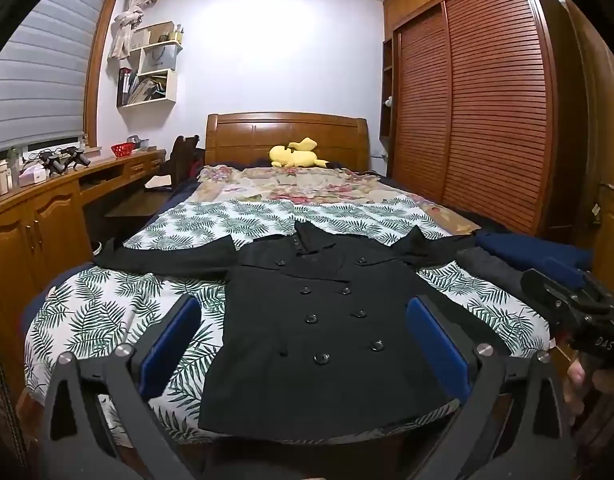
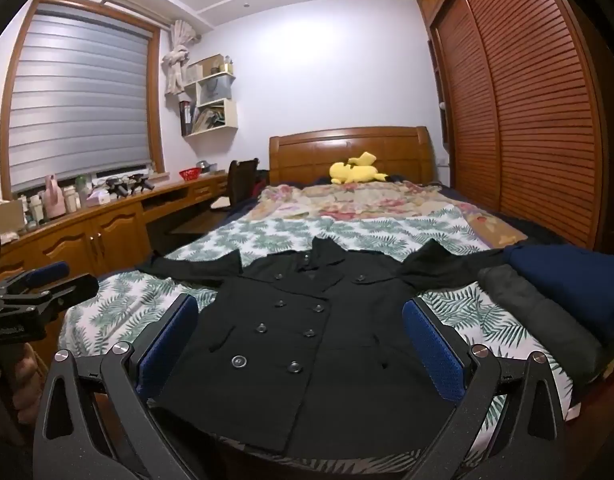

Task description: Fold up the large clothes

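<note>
Bed (image 1: 107, 320) | coat (image 1: 327, 340) flat | right view only: folded clothes (image 2: 547, 304)

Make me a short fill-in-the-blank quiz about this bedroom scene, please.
1. The black coat lies spread flat on the ____.
2. Both pairs of tongs, left and right, stand ____, holding nothing.
3. The plush toy near the headboard is coloured ____.
4. Folded clothes lie by the coat's ____ side as pictured.

Missing words: bed; open; yellow; right
</note>
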`<act>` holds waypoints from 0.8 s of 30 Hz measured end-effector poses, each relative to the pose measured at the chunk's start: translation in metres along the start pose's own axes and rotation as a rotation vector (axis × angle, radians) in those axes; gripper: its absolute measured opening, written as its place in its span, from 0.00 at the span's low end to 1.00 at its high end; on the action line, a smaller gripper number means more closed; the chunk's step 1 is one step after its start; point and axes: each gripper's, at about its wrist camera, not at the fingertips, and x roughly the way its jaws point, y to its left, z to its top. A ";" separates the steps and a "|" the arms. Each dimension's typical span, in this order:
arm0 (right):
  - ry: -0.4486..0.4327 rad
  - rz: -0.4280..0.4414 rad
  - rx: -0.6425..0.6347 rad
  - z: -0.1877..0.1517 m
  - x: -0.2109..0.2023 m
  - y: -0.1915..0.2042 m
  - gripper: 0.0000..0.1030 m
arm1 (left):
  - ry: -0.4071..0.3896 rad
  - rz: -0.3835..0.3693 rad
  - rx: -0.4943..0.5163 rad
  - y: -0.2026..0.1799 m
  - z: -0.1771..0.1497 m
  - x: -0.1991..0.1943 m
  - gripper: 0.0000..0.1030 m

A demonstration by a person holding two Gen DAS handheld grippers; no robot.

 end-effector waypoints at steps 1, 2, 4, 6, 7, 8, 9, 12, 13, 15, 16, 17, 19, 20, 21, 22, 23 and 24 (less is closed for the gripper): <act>0.000 0.000 0.000 0.000 0.000 0.000 1.00 | 0.000 0.001 0.000 0.000 0.000 0.000 1.00; 0.000 0.000 0.000 0.000 0.000 0.000 1.00 | -0.001 0.002 0.000 0.000 0.000 0.000 1.00; 0.000 0.000 0.000 0.000 0.000 0.000 1.00 | -0.002 0.004 -0.002 0.000 0.000 0.000 1.00; -0.001 0.000 0.001 0.000 0.000 0.000 1.00 | -0.002 0.006 0.000 0.001 0.000 0.000 1.00; -0.001 0.000 0.002 0.000 0.000 0.000 1.00 | -0.003 0.007 -0.002 0.002 0.000 -0.001 1.00; -0.001 0.000 0.002 0.000 0.000 0.000 1.00 | -0.004 0.007 -0.002 0.002 0.000 -0.001 1.00; -0.002 0.001 0.002 0.000 -0.001 0.001 1.00 | -0.006 0.007 -0.002 0.002 0.000 -0.002 1.00; -0.002 0.000 0.002 0.000 -0.001 0.001 1.00 | -0.004 0.012 0.000 0.001 0.001 -0.001 1.00; -0.003 0.000 0.002 0.000 -0.001 0.001 1.00 | -0.005 0.013 0.001 0.001 0.001 -0.001 1.00; -0.002 0.001 0.003 0.000 -0.001 0.001 1.00 | -0.005 0.013 0.001 0.001 0.000 -0.001 1.00; -0.003 0.001 0.002 0.000 -0.001 0.001 1.00 | -0.006 0.014 0.002 0.001 0.000 -0.001 1.00; -0.002 0.000 0.002 0.000 -0.001 0.001 1.00 | -0.005 0.015 0.002 0.001 0.000 -0.001 1.00; -0.002 0.000 0.003 0.000 -0.001 0.001 1.00 | -0.003 0.014 0.002 0.001 0.000 -0.001 1.00; -0.002 0.000 0.003 0.000 -0.001 0.001 1.00 | -0.003 0.015 0.002 0.001 0.000 -0.001 1.00; -0.001 0.000 0.003 -0.001 -0.001 0.001 1.00 | -0.004 0.016 0.002 0.001 0.000 -0.001 1.00; -0.001 0.001 0.003 -0.001 0.000 0.000 1.00 | -0.004 0.015 0.002 0.001 0.001 -0.001 1.00; -0.001 0.002 0.005 -0.002 0.001 -0.001 1.00 | -0.004 0.016 0.002 0.001 0.001 -0.001 1.00; -0.001 0.002 0.005 -0.003 0.001 -0.002 1.00 | -0.004 0.017 0.002 0.000 0.001 -0.001 1.00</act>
